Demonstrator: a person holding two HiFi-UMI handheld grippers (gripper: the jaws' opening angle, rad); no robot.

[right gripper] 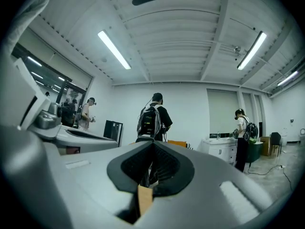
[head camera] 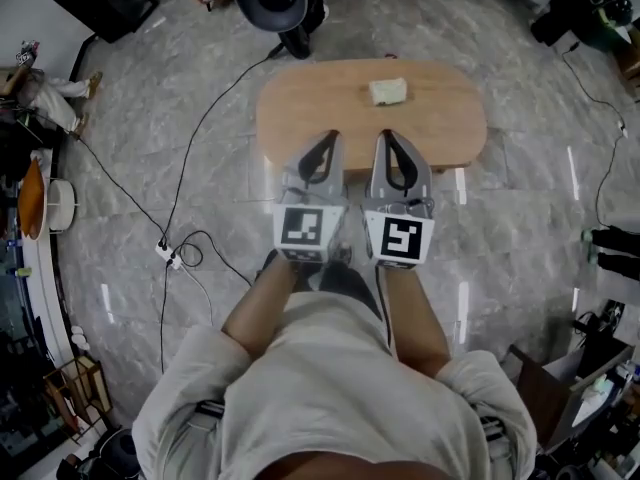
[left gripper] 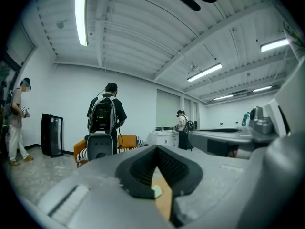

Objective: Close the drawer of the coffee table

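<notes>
Light wooden coffee table (head camera: 300, 118), marbled grey floor (head camera: 520, 218)

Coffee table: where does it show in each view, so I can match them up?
Head view: coffee table, top centre.
Left gripper view: only a sliver of its wooden top, bottom centre.
Right gripper view: again only a wooden sliver, bottom centre.
Shared landmark: the small pale block lying on it, which also shows in the left gripper view.
</notes>
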